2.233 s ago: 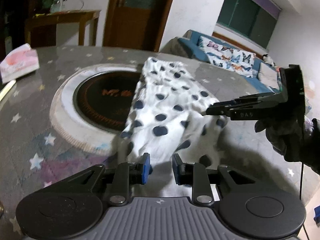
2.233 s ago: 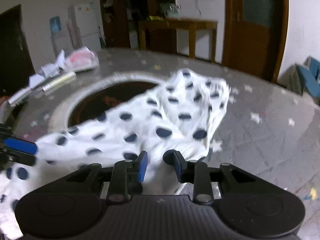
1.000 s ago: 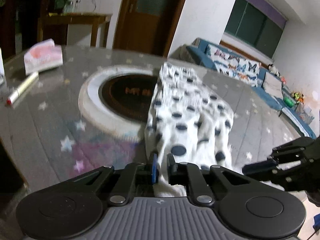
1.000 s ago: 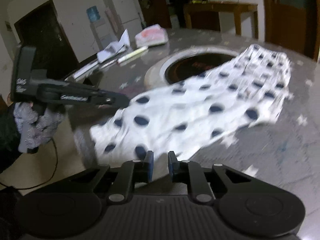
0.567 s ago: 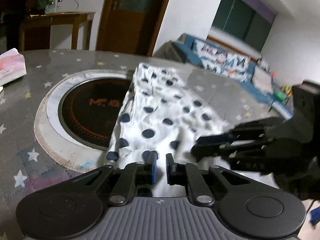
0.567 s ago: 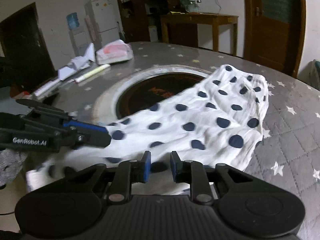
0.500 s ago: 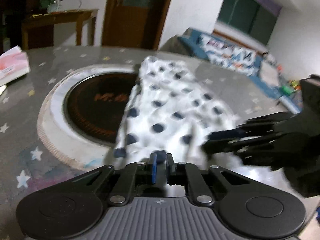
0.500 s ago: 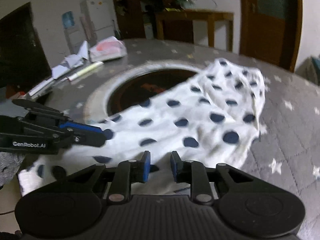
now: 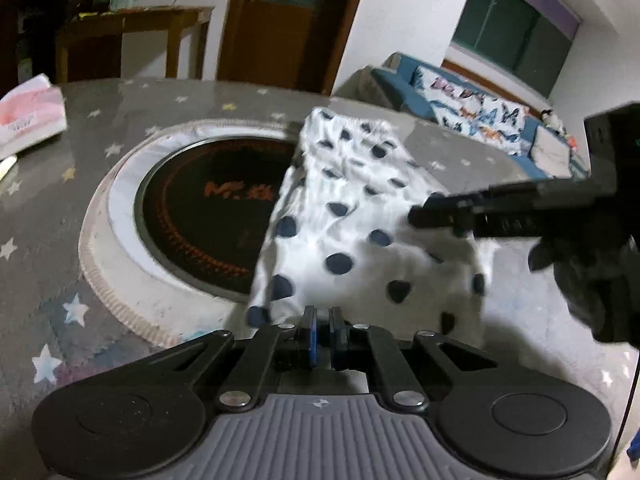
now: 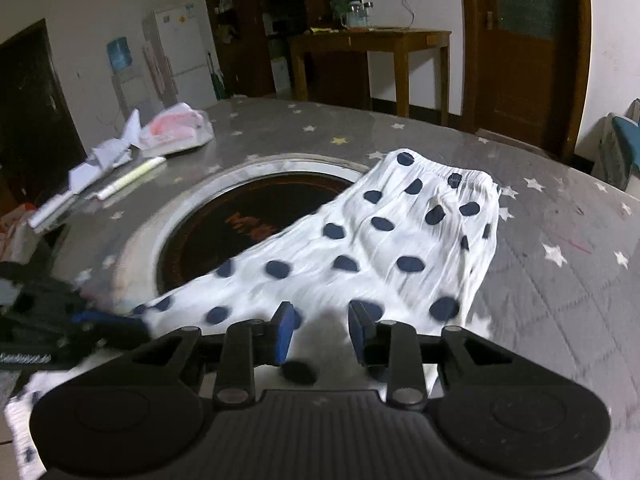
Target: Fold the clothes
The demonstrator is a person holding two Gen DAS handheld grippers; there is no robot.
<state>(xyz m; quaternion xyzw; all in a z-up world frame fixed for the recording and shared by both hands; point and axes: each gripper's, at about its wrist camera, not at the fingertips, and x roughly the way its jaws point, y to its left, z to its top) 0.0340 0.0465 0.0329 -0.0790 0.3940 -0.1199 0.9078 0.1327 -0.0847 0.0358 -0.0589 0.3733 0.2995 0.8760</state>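
On the grey star-patterned counter (image 10: 560, 280) I see the white garment with dark polka dots (image 10: 400, 240) stretched out long, its gathered elastic end lying furthest from me by the round black cooktop (image 10: 248, 224) set into the surface, one long edge overlapping the cooktop's pale rim; the near end of the cloth runs right up under both tools.

My left gripper (image 9: 323, 322) has its two fingers nearly together, only a thin slit between the blue pads; the near hem of the garment (image 9: 360, 240) sits right at the tips, but I cannot tell whether cloth is actually pinched between them; from the right wrist camera that same gripper (image 10: 120, 326) appears blurred at the lower left, tips against the cloth's corner.

My right gripper (image 10: 322, 320) stands with its fingers clearly apart, white cloth and one dark dot visible in the gap; nothing is clamped; from the left wrist camera it (image 9: 418, 212) reaches in from the right, held by a gloved hand (image 9: 592, 276), its tip over the garment's right side.

Far left on the counter lie a pink-and-white packet (image 10: 176, 132), some crumpled white paper (image 10: 104, 156) and a pale marker (image 10: 132, 178), all well apart from the garment.
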